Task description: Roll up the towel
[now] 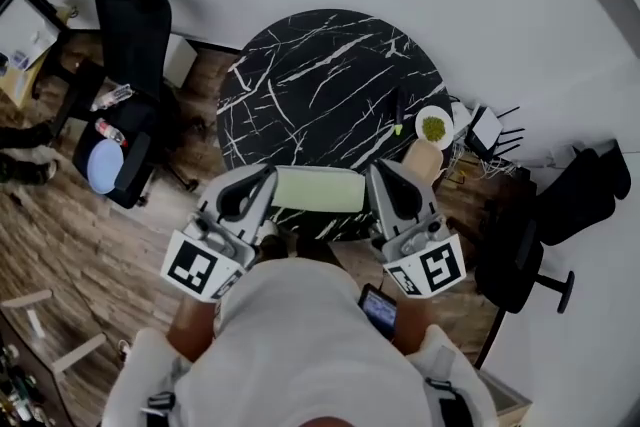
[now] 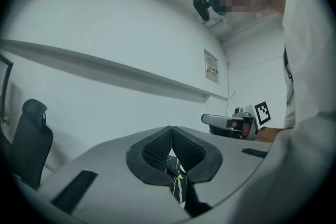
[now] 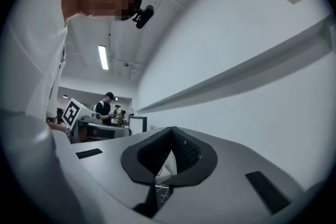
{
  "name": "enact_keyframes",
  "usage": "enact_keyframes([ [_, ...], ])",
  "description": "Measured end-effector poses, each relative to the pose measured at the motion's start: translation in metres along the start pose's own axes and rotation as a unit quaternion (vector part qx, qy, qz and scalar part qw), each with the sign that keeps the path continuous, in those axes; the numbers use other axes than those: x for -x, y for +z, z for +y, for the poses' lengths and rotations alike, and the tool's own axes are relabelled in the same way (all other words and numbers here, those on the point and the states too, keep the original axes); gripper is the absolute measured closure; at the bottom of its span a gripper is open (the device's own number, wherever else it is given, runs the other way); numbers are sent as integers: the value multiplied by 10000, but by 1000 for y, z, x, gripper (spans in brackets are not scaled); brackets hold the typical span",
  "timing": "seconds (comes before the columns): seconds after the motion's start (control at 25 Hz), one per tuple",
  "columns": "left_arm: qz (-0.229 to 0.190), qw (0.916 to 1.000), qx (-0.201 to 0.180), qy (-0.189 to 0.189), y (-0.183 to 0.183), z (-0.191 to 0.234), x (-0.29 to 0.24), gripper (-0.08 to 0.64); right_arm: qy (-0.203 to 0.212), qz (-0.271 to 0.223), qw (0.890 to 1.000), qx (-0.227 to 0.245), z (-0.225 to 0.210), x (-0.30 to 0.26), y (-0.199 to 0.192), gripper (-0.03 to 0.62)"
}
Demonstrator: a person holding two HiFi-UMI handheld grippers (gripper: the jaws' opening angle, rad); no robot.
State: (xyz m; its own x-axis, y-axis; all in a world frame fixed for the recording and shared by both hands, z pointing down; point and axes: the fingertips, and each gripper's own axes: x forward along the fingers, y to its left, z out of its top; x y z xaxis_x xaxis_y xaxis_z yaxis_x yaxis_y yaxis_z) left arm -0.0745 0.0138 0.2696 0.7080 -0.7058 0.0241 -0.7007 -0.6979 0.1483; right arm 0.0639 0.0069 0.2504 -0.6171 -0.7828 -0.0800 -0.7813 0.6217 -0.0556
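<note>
A pale green towel [image 1: 318,188] shows as a compact oblong at the near edge of the round black marble table [image 1: 320,75]. In the head view it sits between my two grippers. My left gripper [image 1: 262,177] is raised in front of my chest and points level. Its pads [image 2: 157,147] meet, with no cloth between them. My right gripper [image 1: 378,171] is held the same way, its pads [image 3: 184,147] also together and empty. Under the left pads a strip of the marble shows. A pale scrap shows under the right pads. Each gripper view shows the other gripper's marker cube off to the side.
A white bowl of green bits [image 1: 434,126] and a tan object [image 1: 424,158] stand at the table's right rim. A black office chair [image 1: 130,25] is at the left and another chair [image 1: 520,265] at the right. Several people stand far back [image 3: 107,107]. The floor is wood.
</note>
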Motion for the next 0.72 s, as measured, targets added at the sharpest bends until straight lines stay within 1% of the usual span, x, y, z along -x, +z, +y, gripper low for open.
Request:
enact_keyframes([
  [0.08, -5, 10000, -3, 6, 7, -7, 6, 558, 6, -66, 9999, 114, 8, 6, 14, 597],
  [0.2, 104, 9999, -87, 55, 5, -5, 7, 558, -180, -137, 9993, 314, 5, 15, 26, 597],
  [0.32, 9, 10000, -59, 55, 6, -1, 8, 558, -339, -134, 9985, 397, 0, 21, 29, 597],
  [0.48, -119, 9998, -166, 34, 13, 0, 9, 558, -350, -171, 9985, 392, -5, 23, 32, 597],
  [0.56, -173, 9994, -305, 18, 16, 1, 8, 558, -330, -158, 9985, 415, -7, 22, 33, 597],
  [0.72, -332, 9983, -475, 101, 29, 4, 7, 558, -270, -164, 9985, 456, -8, 20, 36, 597],
])
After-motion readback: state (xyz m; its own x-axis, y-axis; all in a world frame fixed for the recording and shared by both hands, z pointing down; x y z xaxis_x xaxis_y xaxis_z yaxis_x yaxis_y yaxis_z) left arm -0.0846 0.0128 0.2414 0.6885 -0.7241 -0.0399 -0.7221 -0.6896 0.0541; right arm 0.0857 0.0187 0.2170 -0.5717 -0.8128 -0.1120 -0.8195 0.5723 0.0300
